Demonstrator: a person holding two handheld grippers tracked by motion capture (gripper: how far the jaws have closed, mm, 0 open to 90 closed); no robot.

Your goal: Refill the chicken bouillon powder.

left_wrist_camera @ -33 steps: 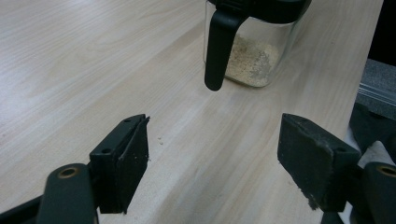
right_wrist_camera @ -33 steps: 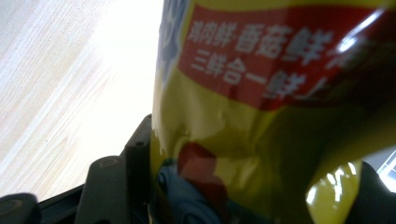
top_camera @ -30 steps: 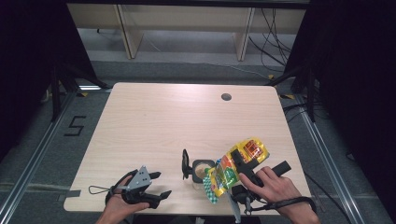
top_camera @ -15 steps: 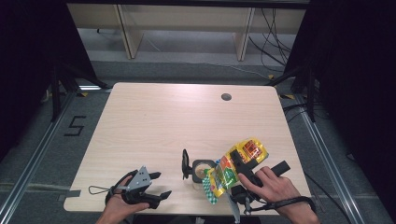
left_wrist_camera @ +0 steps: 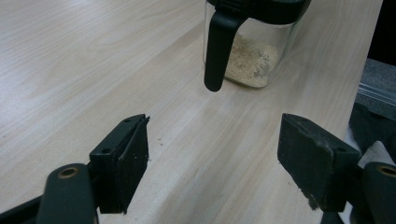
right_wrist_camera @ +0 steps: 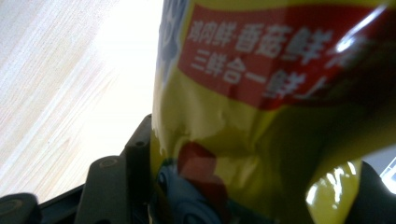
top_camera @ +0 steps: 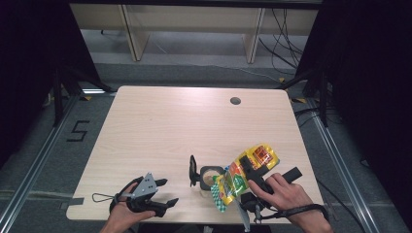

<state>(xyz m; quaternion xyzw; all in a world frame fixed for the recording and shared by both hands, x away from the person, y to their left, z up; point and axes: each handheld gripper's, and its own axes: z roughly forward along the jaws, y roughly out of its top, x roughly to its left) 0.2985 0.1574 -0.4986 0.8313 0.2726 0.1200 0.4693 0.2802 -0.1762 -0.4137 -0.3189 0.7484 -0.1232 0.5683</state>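
Tongs on the right (top_camera: 238, 182) are clamped around a yellow seasoning pouch (top_camera: 243, 174), the bag filling the gap between the black jaws; in the right gripper view the crinkled yellow foil with its red label of white characters (right_wrist_camera: 261, 60) sits pressed against the left jaw, so the grip is on the pouch at a middling spread. From the high view the pouch is tilted over a clear jar (top_camera: 210, 178) whose black lid (top_camera: 193, 171) stands flipped up on its left side, and the pouch's lower green-and-white corner lies just beside the jar's open mouth. The jar stands near the front edge of the tabletop (top_camera: 160, 126), slightly right of centre, with pale powder inside; the left gripper view shows the powder (left_wrist_camera: 250, 63) banked at the bottom of the glass and a black handle hanging down the jar's side.

Left tongs (top_camera: 163, 194) sit wide apart with nothing between them, low over the front left part of the tabletop, well apart from the jar. In the left gripper view the two black pads (left_wrist_camera: 133, 163) frame bare wood, pointed toward the jar
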